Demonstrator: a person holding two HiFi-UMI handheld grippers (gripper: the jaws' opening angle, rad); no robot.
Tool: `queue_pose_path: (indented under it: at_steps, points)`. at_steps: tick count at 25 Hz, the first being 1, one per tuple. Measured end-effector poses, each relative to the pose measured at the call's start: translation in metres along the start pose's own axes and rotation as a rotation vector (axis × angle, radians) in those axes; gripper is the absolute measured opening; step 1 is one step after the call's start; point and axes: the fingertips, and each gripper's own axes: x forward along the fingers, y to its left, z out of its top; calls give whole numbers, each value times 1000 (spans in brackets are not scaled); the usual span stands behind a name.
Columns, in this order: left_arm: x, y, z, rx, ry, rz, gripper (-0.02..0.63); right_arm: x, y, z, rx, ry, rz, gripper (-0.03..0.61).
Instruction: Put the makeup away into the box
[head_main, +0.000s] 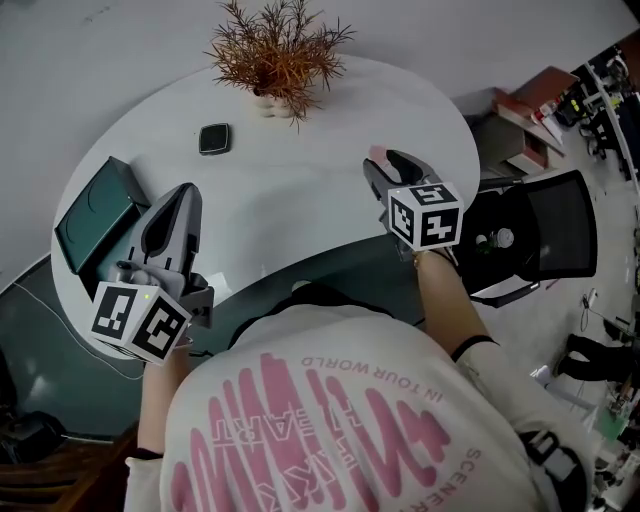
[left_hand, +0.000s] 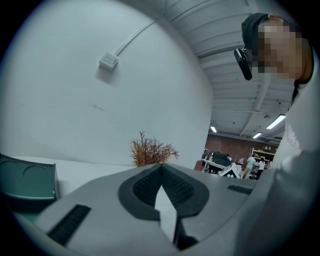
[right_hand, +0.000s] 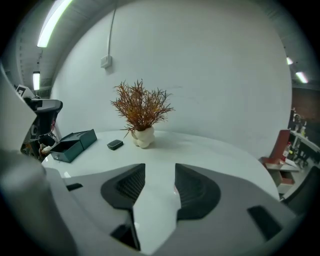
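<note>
A person is sitting at a round white table (head_main: 330, 120), holding a gripper in each hand. The makeup, a small dark compact (head_main: 214, 138), is lying flat at 11 o'clock on the table, beside a dried plant (head_main: 277, 50) at 12. The open green box (head_main: 88, 222) is sitting at 9 o'clock.

The left gripper (head_main: 183, 195) is hovering by the box, jaw tips meeting on nothing. The right gripper (head_main: 385, 165), at 3 o'clock, is holding its jaws apart and empty.

The compact is probably light, rigid and glossy, so likely slippery; gripping across its opposite side edges, low to the table, seems safest.

No label on it is legible. The person's shirt (head_main: 350, 430) is showing pink print, seemingly "IN YOUR WORLD".
</note>
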Motion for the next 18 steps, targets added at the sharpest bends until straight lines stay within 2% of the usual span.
queue_pose_path:
  at_steps: [8, 15, 18]
  points:
    - [20, 6, -4, -7, 23, 26, 3, 26, -28, -20, 13, 76, -19, 239]
    - [30, 11, -9, -10, 40, 51, 3, 46, -48, -34, 21, 131, -27, 246]
    - [31, 14, -12, -14, 50, 62, 3, 54, -51, -40, 25, 162, -16, 275]
